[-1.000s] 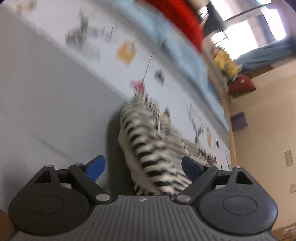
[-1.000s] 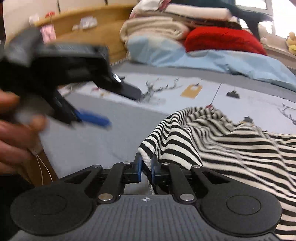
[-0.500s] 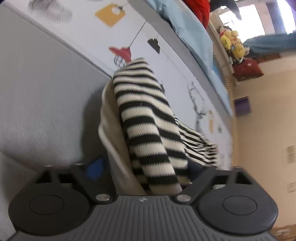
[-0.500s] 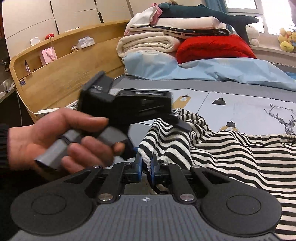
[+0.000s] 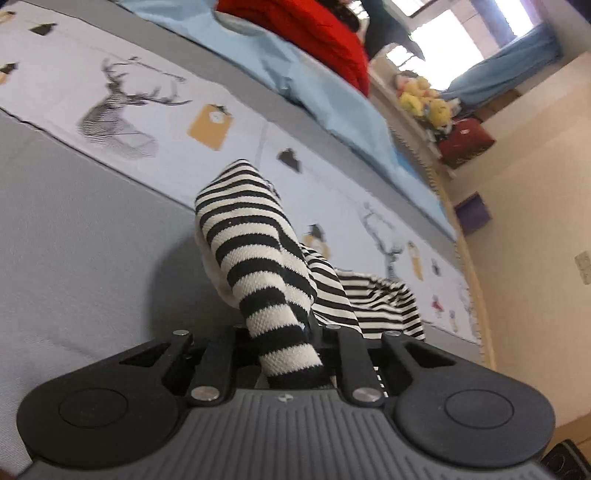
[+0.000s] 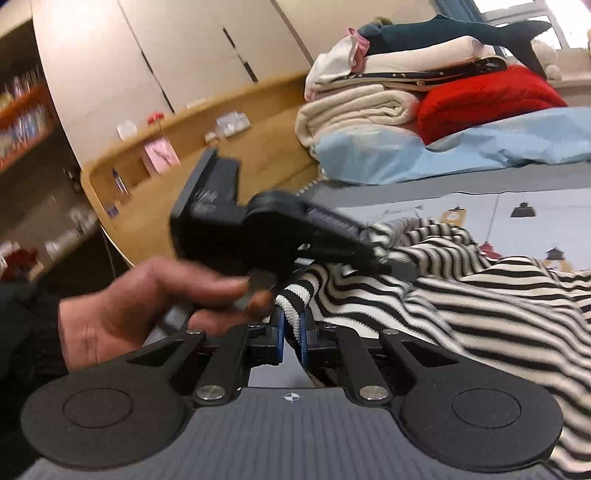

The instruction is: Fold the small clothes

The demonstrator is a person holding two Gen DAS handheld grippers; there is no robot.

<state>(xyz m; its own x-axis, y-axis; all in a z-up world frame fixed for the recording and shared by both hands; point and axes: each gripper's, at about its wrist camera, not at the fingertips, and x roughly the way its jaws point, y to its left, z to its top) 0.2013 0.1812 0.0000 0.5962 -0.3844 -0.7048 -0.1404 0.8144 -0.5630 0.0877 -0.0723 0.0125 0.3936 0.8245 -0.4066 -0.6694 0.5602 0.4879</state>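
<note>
A black-and-white striped knit garment (image 5: 255,236) lies bunched on the bed's grey cover (image 5: 74,258). One folded edge rises into my left gripper (image 5: 281,332). Its jaws are closing on that fold, and the fabric hides the pads. In the right wrist view the garment (image 6: 480,295) spreads to the right. My right gripper (image 6: 291,325) is shut on a ribbed striped edge between its blue pads. A person's hand (image 6: 147,295) holds the left gripper (image 6: 391,266) just above and behind the right one, its tips on the same cloth.
A light blue duvet (image 5: 332,96) and red pillow (image 5: 314,33) lie along the far side of the bed. Folded blankets (image 6: 362,110) with a plush shark (image 6: 443,33) are stacked at the head. A curved wooden headboard shelf (image 6: 177,147) stands at the left.
The left gripper's wide jaws have narrowed onto the striped fold and lifted it slightly. In the right wrist view the left gripper moved in from the left to sit over the garment.
</note>
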